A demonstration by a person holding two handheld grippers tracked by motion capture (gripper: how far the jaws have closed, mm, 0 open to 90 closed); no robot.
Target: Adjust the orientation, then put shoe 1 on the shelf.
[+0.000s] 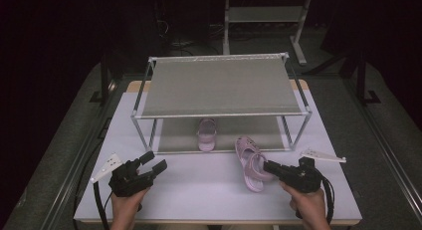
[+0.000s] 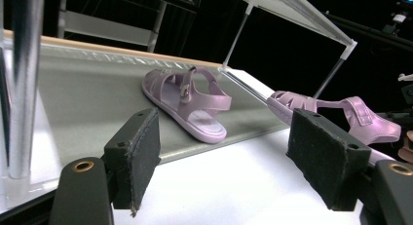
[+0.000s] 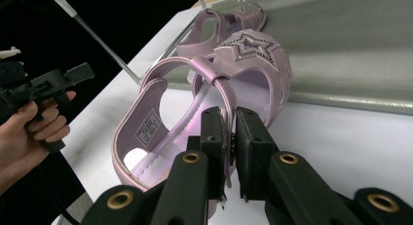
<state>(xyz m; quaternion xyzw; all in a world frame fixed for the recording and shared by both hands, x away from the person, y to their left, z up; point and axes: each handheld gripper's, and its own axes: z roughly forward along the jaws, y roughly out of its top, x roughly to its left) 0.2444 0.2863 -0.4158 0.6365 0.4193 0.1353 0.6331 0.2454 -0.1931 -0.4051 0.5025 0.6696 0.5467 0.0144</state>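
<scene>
The pink sandal [image 3: 204,113], light and pliable by its look, lies on the white desk [image 1: 199,190] before the rack [image 1: 219,85], its thin ankle strap, a sensible hold, pinched by the right claw [image 3: 233,137], while the left claw [image 2: 234,157] gapes empty.

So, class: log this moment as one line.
right gripper: shut on sandal strap | left gripper: open, holding nothing | second sandal: on rack's lower shelf
</scene>
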